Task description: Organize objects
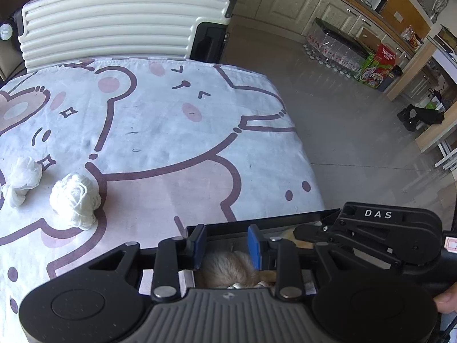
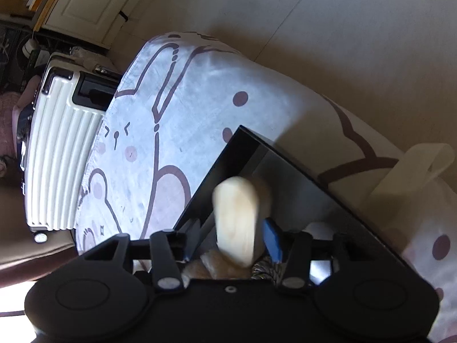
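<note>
Right wrist view, right gripper [image 2: 232, 234] fingers part-spread around blurred cream object [image 2: 237, 217], contact unclear.

Two white wads [image 1: 74, 200], one suitcase [image 1: 120, 20]

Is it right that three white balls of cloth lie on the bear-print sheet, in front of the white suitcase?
Not quite: there are two white balls of cloth, not three. The left wrist view shows them on the bear-print sheet, in front of the white suitcase.
</note>
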`<state>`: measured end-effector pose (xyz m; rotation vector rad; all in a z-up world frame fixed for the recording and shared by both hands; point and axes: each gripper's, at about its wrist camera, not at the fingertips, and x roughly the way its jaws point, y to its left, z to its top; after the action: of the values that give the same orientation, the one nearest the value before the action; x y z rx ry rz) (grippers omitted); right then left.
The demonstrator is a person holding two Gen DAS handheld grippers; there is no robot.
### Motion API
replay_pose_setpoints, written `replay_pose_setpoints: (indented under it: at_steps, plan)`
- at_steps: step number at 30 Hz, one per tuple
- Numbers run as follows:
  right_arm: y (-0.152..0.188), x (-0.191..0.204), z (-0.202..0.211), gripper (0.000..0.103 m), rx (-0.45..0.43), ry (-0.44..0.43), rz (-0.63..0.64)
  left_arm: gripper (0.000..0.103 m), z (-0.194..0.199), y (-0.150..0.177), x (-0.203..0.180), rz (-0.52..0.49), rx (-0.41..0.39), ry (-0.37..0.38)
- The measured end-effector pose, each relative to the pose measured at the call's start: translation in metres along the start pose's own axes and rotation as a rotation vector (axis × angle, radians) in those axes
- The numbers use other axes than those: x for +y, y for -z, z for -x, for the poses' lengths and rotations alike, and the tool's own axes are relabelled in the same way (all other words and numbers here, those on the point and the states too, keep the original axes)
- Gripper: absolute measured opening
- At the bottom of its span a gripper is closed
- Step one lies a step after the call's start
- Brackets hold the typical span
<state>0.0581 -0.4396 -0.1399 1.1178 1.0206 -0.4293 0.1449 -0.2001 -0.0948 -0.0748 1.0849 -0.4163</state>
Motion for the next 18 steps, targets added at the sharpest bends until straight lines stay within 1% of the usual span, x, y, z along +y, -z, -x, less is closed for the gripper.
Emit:
replay_pose_setpoints:
  at_steps: [3,6,8,10,12,14,16,18]
  plan:
    - [0.0,0.012,0.005,0.056,-0.039,0.032,0.101,0.033,-0.002,0.0,-0.001,-0.006,0.01,0.003]
    - [-0.001,0.019,0.008,0.05,-0.057,0.03,0.172,0.033,-0.003,0.001,-0.003,-0.017,0.016,0.009]
    - [-0.001,0.02,0.007,0.047,-0.041,0.045,0.197,0.033,-0.004,0.001,-0.005,-0.023,0.02,0.011]
    - [0.0,0.021,0.003,0.045,-0.017,0.077,0.218,0.033,-0.005,0.002,-0.006,-0.026,0.023,0.013]
    - [0.002,0.022,-0.001,0.039,0.011,0.105,0.248,0.033,-0.005,0.002,-0.006,-0.023,0.024,0.013]
    - [0.007,0.025,-0.008,0.032,0.039,0.166,0.312,0.033,-0.004,0.001,-0.006,-0.023,0.023,0.015]
    - [0.013,0.03,-0.014,0.027,0.051,0.246,0.42,0.033,-0.004,0.001,-0.006,-0.022,0.023,0.014]
    - [0.018,0.032,-0.021,0.024,0.069,0.301,0.502,0.033,-0.004,0.001,-0.005,-0.018,0.023,0.013]
